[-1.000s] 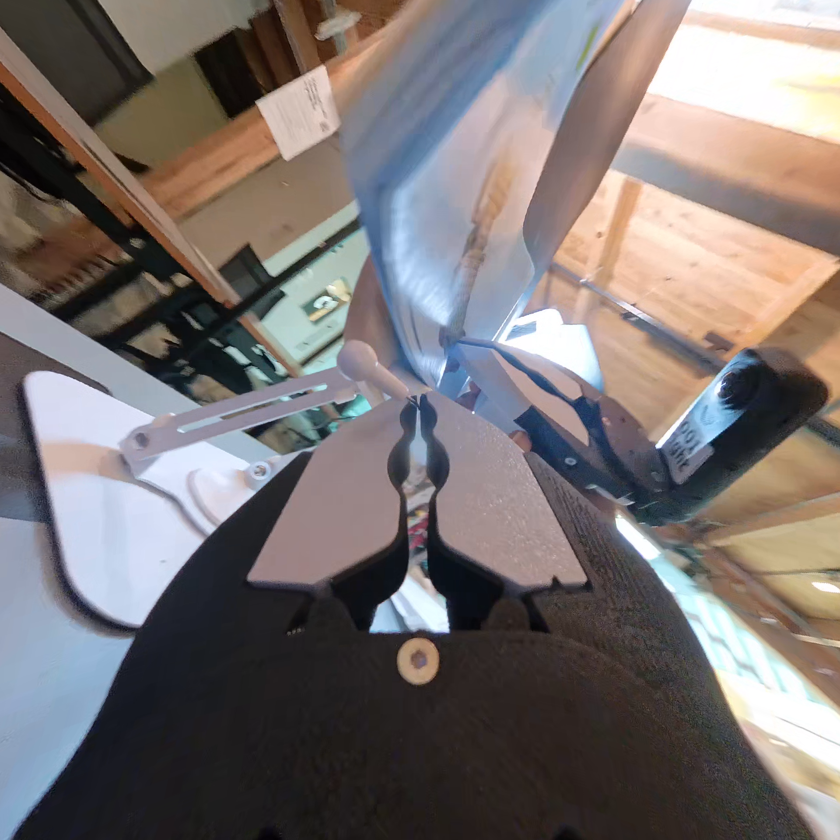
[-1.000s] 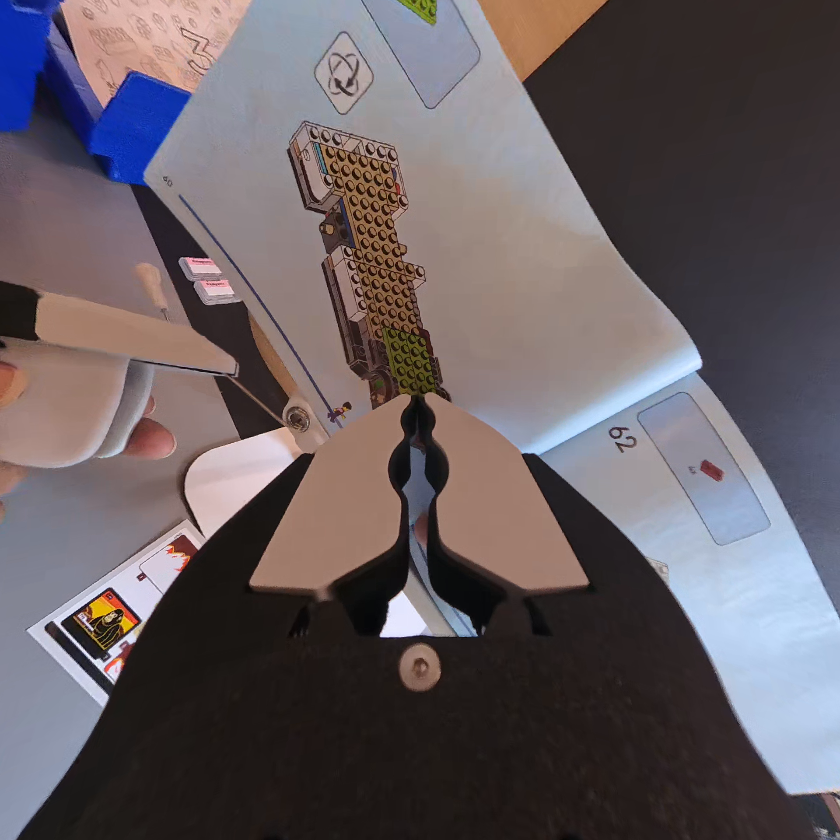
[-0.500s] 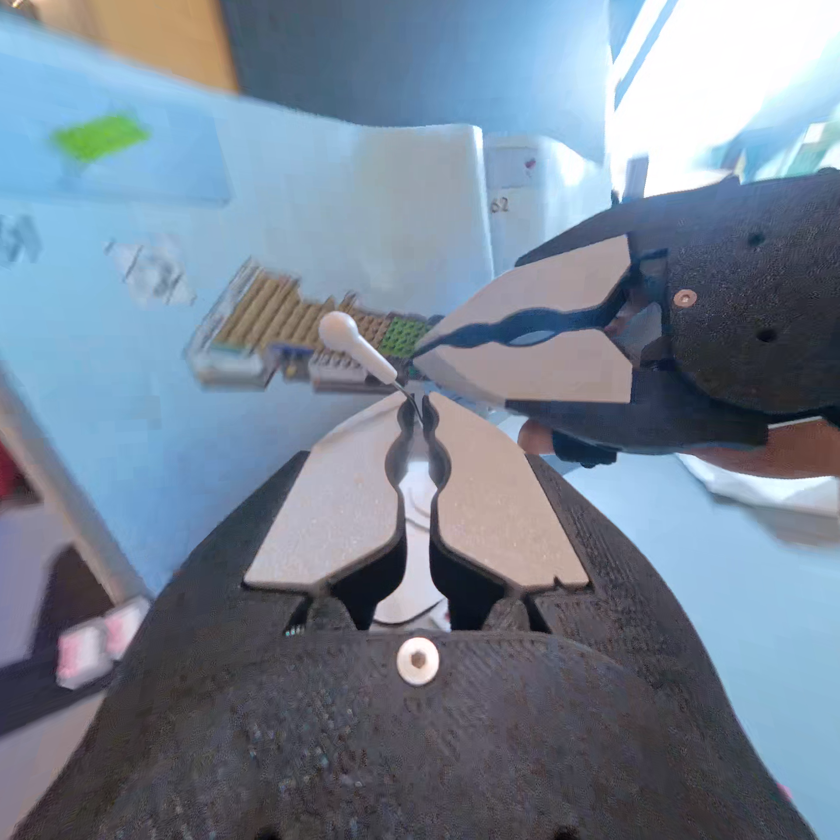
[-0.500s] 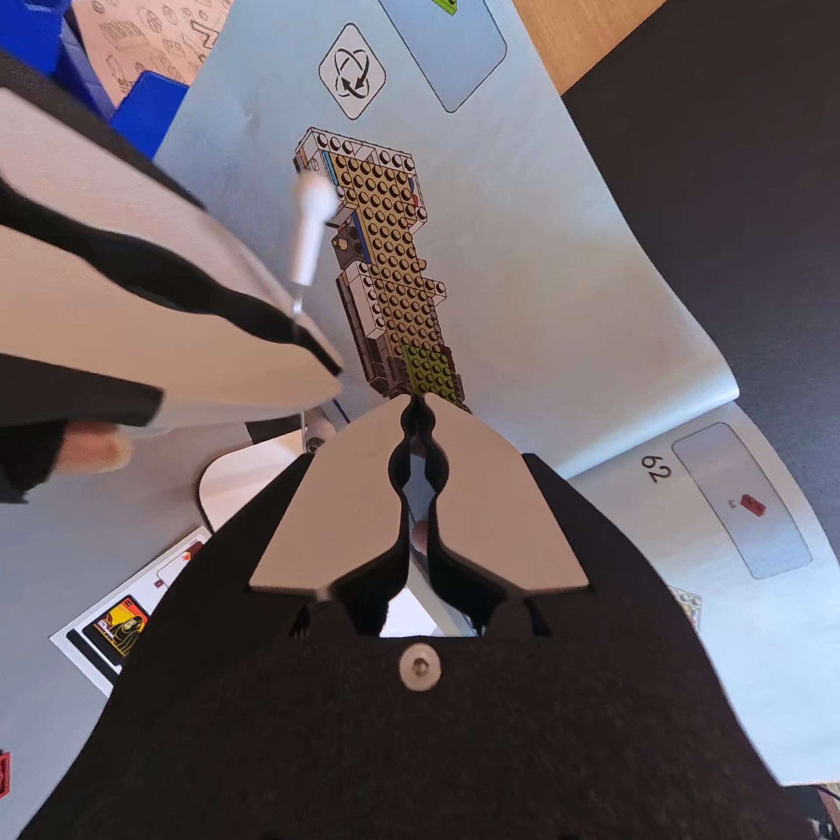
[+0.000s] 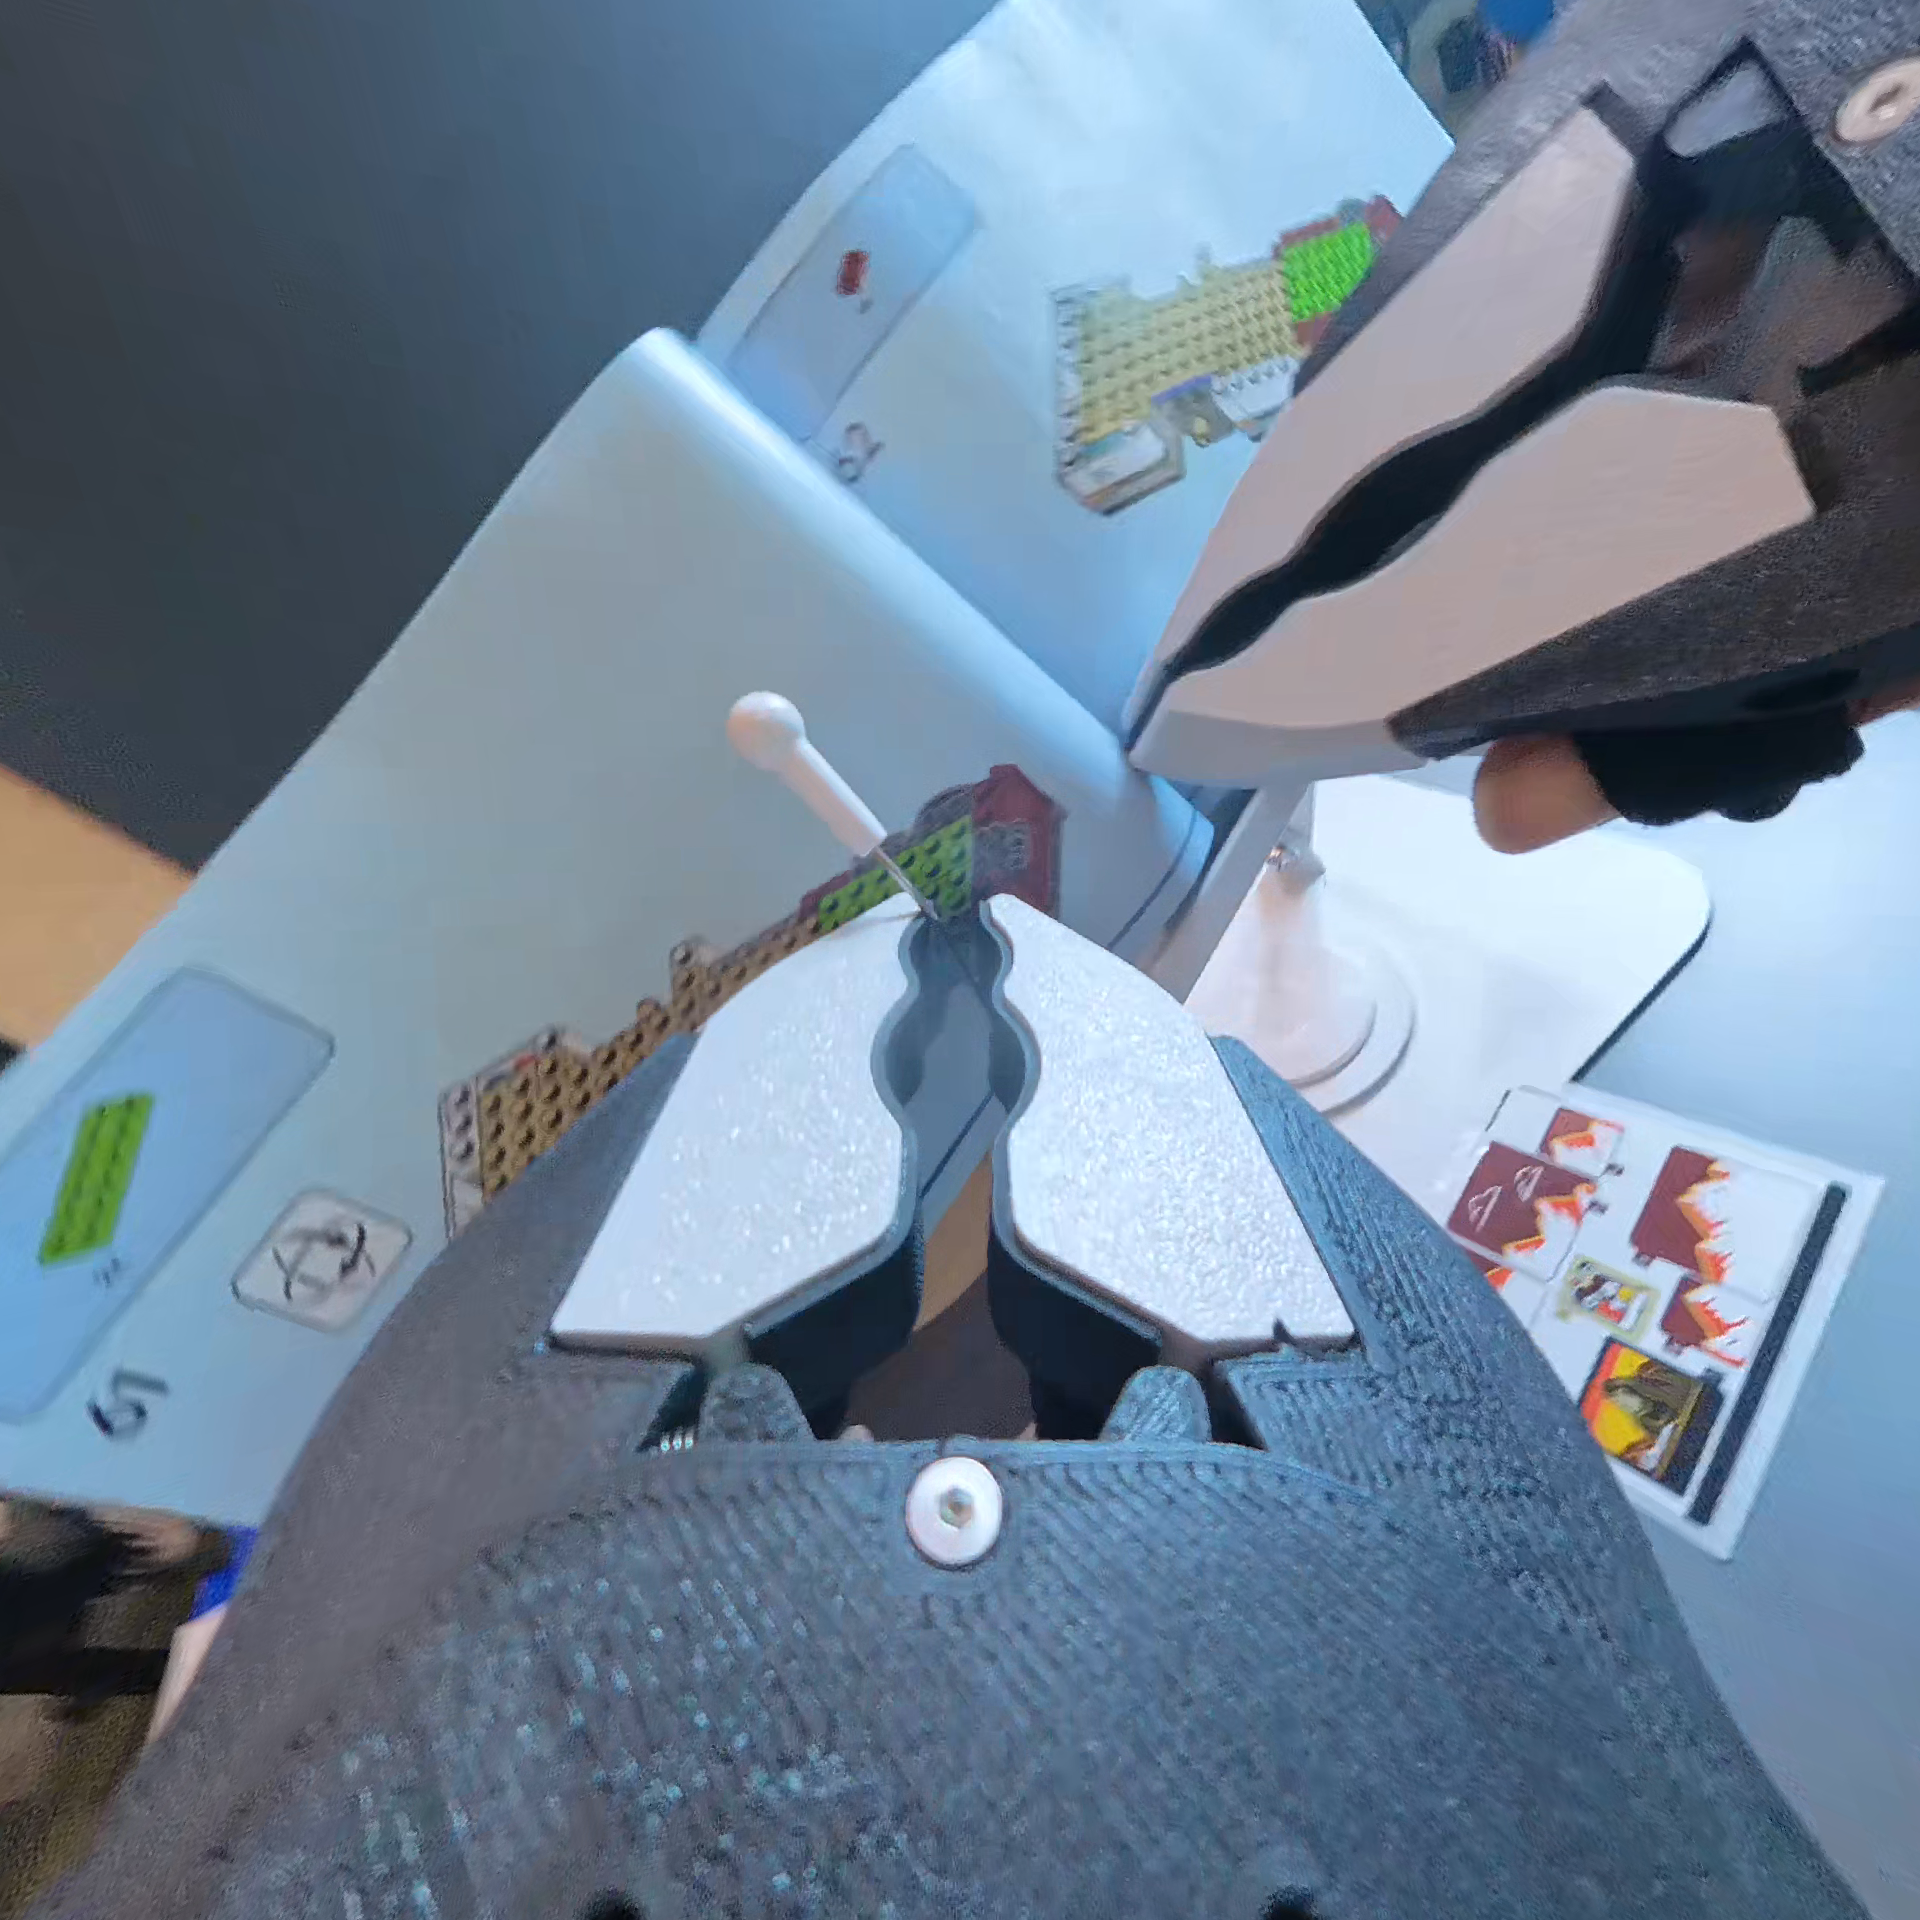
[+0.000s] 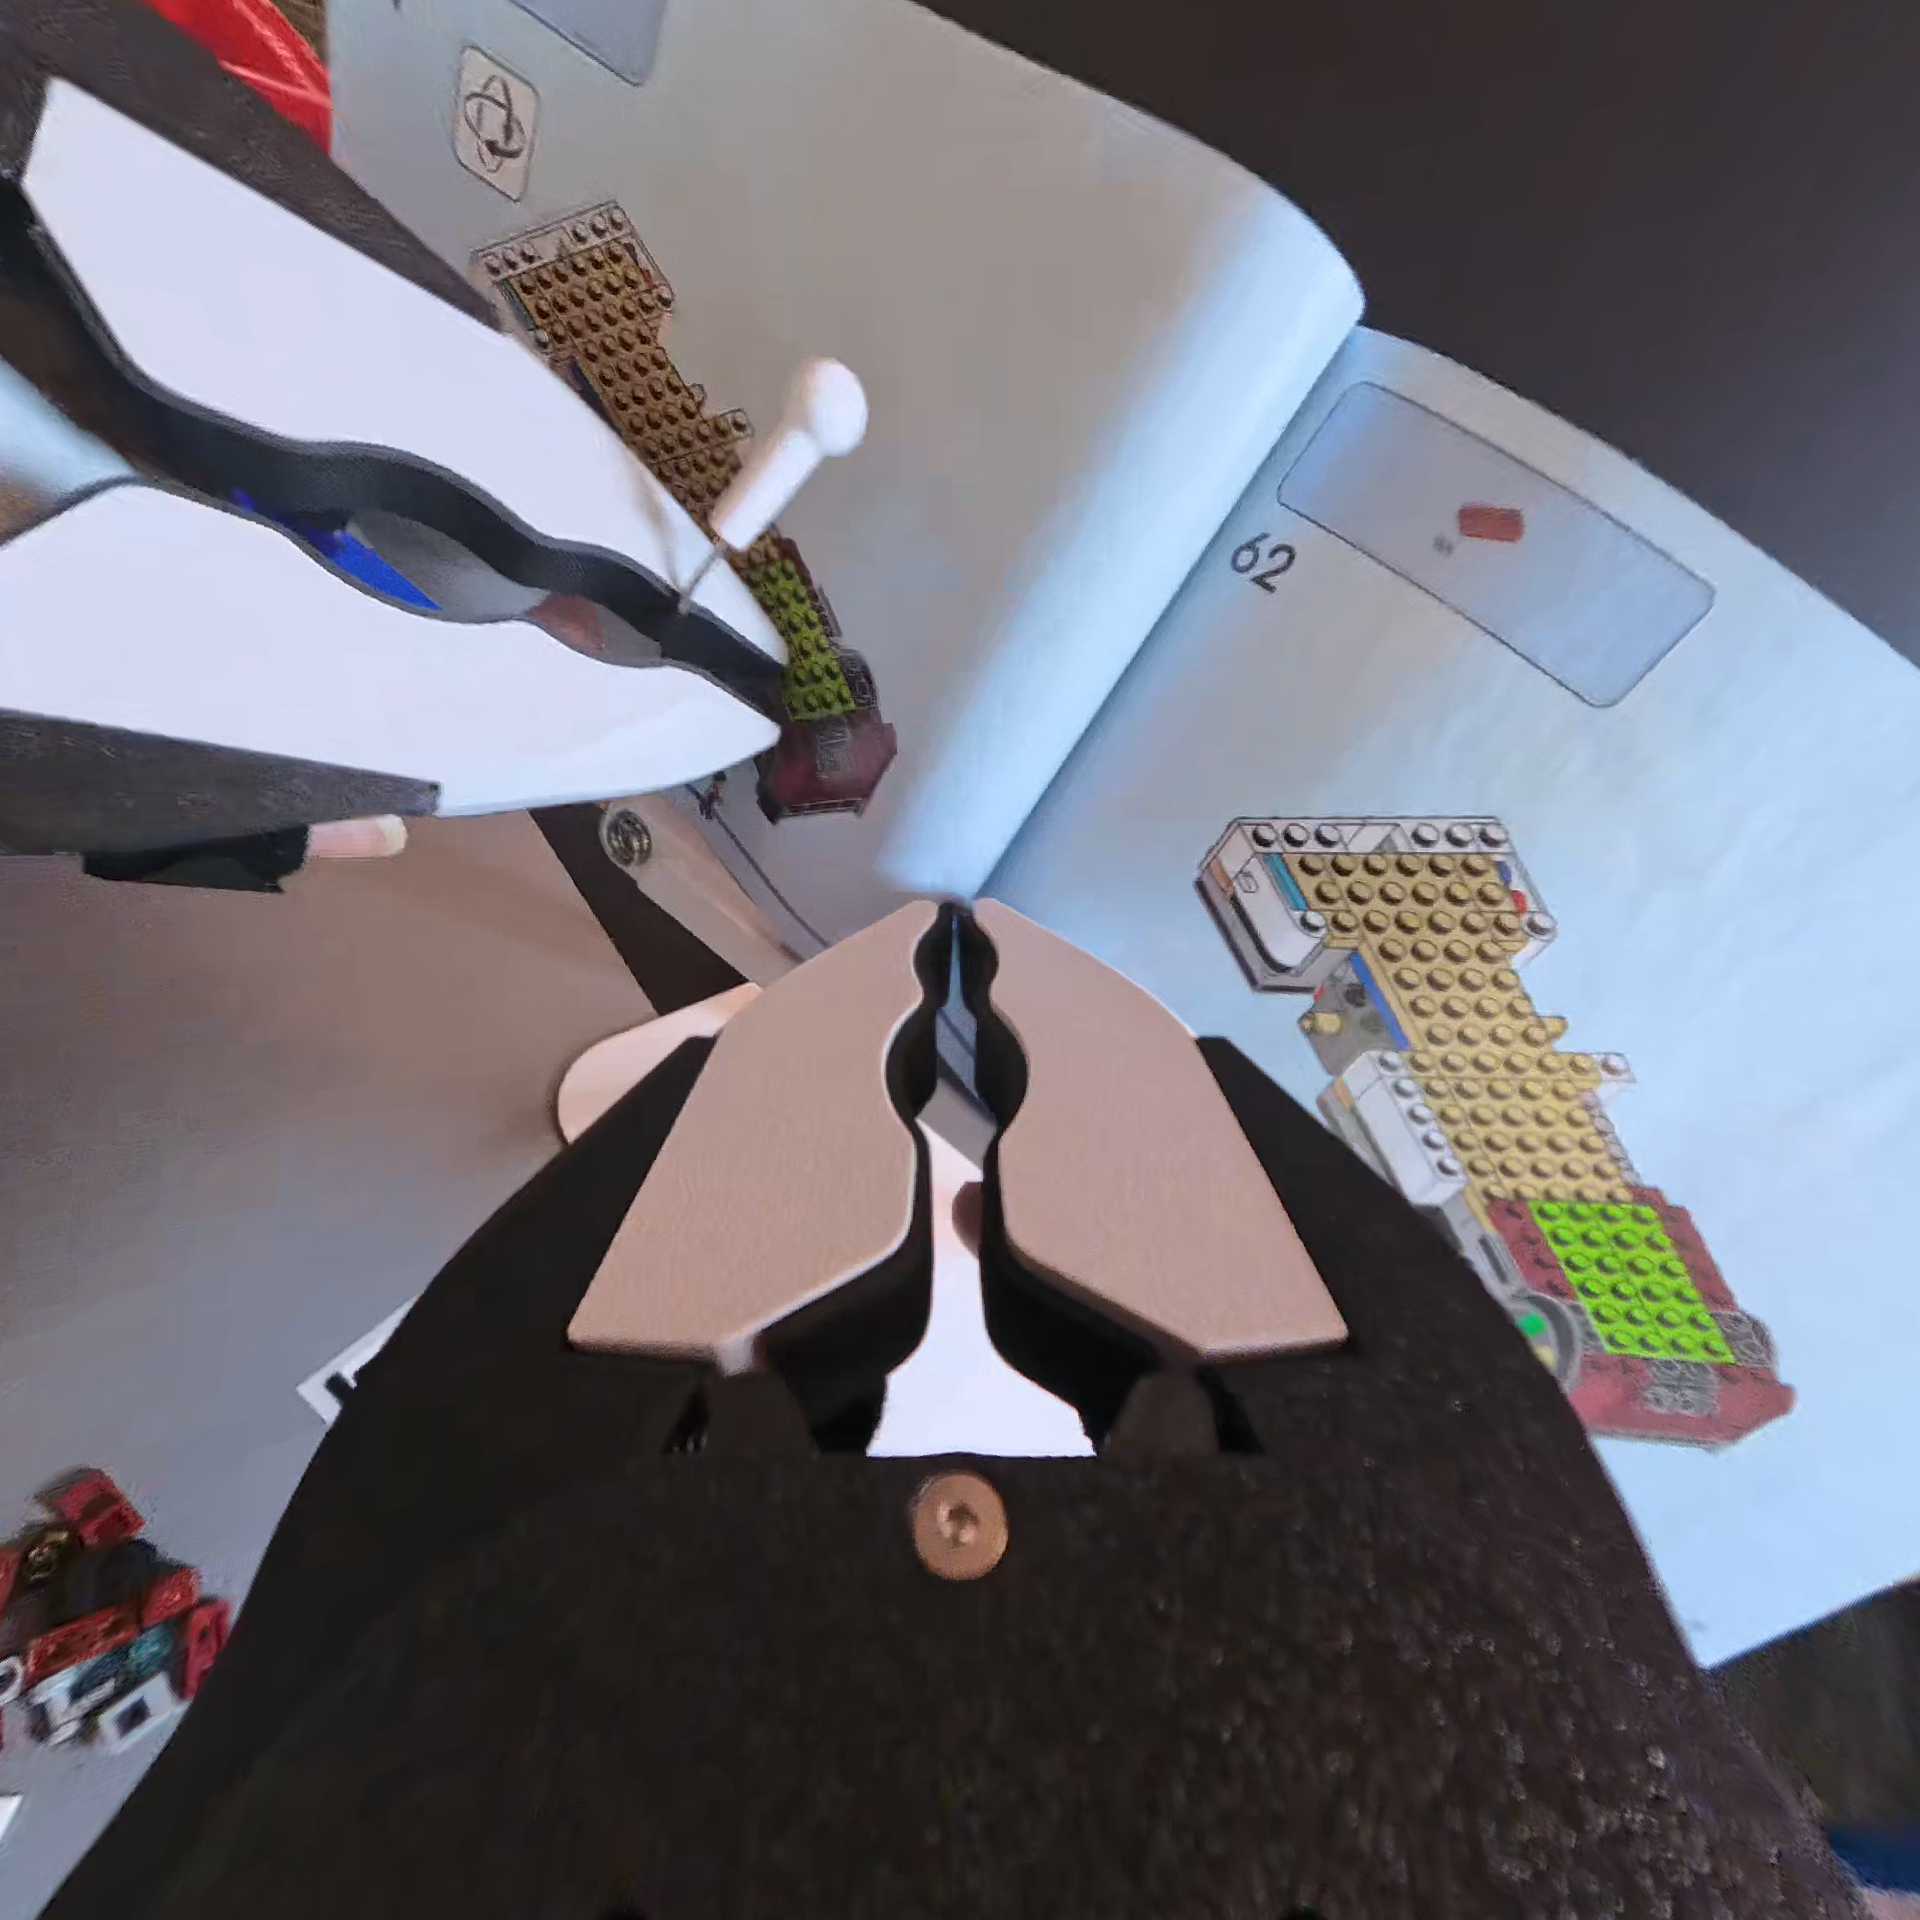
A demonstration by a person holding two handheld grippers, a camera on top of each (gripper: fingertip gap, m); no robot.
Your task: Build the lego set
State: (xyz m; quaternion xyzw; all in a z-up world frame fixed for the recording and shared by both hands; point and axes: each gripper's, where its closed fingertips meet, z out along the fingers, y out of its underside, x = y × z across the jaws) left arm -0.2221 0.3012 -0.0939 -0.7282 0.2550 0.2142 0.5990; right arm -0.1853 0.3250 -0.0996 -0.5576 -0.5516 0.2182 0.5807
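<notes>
My left gripper [image 5: 956, 920] has swung down over the booklet [image 5: 540, 675] and its jaws have parted slightly, a white-headed pin [image 5: 769, 722] standing at one tip; my right gripper [image 6: 951, 909] stays clenched on the booklet's lower edge, at the fold

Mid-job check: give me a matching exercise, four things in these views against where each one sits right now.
Things:
1 white pin
2 curled page
3 sticker sheet
4 loose bricks

Places:
a flat beside the white base
b at the tips of the left jaws
c heaped at the right wrist view's lower left
d edge between the right jaws

Pairs: 1-b; 2-d; 3-a; 4-c
</notes>
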